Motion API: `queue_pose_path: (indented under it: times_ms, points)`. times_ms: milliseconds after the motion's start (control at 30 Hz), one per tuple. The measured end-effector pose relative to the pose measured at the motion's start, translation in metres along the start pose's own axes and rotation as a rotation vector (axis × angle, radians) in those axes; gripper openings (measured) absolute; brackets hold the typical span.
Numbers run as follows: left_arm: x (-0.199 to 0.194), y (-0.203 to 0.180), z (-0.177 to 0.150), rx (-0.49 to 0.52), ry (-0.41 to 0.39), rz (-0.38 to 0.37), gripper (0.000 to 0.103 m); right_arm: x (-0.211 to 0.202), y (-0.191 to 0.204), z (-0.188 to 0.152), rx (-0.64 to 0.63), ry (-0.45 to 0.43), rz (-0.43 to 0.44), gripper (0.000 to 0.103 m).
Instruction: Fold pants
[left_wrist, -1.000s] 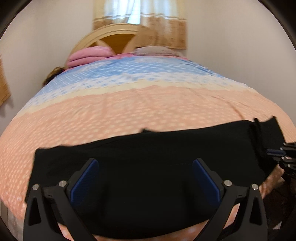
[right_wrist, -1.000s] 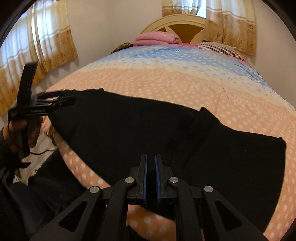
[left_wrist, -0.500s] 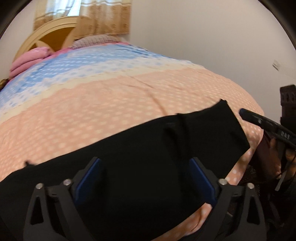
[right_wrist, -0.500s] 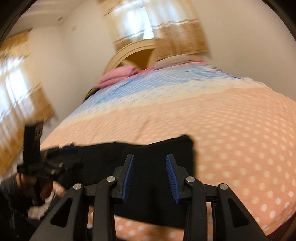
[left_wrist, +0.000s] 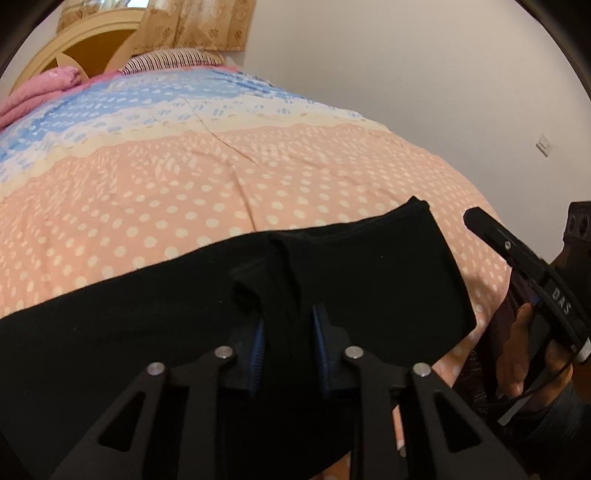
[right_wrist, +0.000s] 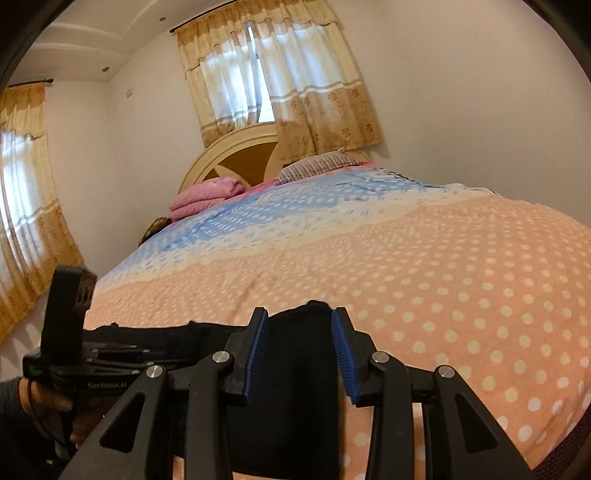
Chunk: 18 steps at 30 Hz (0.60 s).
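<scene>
The bed (right_wrist: 461, 258) fills both views, its cover banded blue at the head and peach with white dots toward the foot, and a folded pink blanket (right_wrist: 207, 195) and a striped pillow (right_wrist: 317, 164) lie against the headboard (right_wrist: 236, 158). Black pants (left_wrist: 155, 317) lie stretched along the near edge of the bed, one end reaching the right corner in the left wrist view. The left gripper (left_wrist: 288, 345) has just been closing, and its fingers (left_wrist: 258, 354) now pinch a raised ridge of the black cloth (bunched up between the blue pads). The right gripper (right_wrist: 299, 354) has its fingers (right_wrist: 255, 354) partly apart, with the end of the pants lying between them, the pads not pressing on it.
</scene>
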<state>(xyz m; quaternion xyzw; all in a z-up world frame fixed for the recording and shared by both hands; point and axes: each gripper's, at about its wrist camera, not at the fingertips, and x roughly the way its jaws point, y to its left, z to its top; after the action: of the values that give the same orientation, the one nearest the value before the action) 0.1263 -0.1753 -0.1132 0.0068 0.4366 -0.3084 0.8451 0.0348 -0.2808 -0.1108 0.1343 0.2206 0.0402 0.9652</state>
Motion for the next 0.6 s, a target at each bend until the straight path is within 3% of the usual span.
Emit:
queue_pose_path:
  times_ms: [67,333,600]
  points:
    - [-0.005,0.002,-0.001,-0.017,-0.015,-0.017,0.013,-0.002,-0.007,0.000,0.025,-0.009,-0.016,0.038]
    - [-0.048,0.018,0.002,-0.074,-0.078,-0.055,0.012,-0.006,-0.018,0.000,0.068,-0.023,-0.026,0.040]
    - [-0.069,0.064,-0.006,-0.175,-0.057,0.028,0.012,-0.005,0.002,-0.005,-0.020,-0.018,0.032,0.040]
